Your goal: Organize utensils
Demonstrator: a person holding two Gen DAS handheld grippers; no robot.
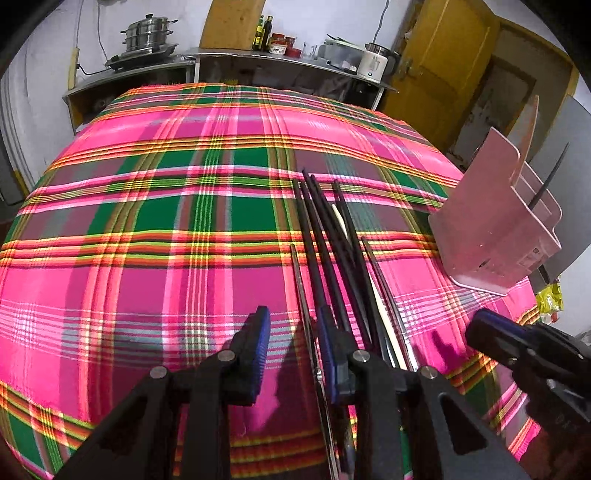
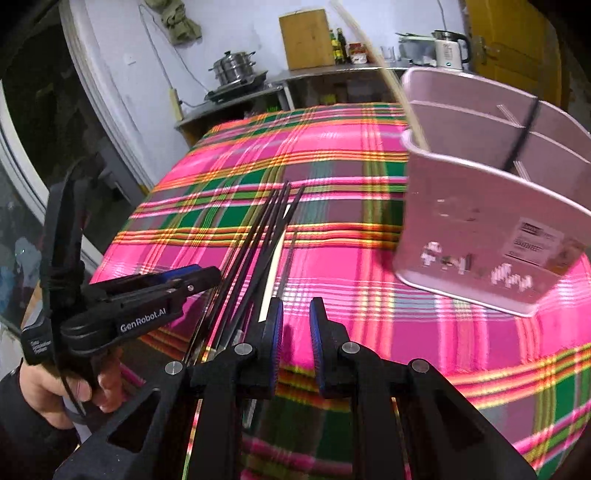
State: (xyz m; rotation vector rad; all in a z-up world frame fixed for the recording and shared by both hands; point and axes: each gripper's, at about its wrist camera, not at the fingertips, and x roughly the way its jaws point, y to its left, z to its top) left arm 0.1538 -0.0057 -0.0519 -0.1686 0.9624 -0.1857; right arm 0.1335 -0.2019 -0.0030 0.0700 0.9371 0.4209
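A bunch of black chopsticks with one pale one lies on the plaid tablecloth; it also shows in the right wrist view. A pink divided holder stands at the right, also in the right wrist view, with one black and one pale chopstick standing in it. My left gripper is open, low over the near ends of the chopsticks, one thin stick between its fingers. My right gripper is open and empty, just right of the bunch. The left gripper shows at the left of the right wrist view.
A metal counter behind the table carries a steamer pot, bottles and a kettle. A yellow door stands at the back right. The table edge runs close below both grippers.
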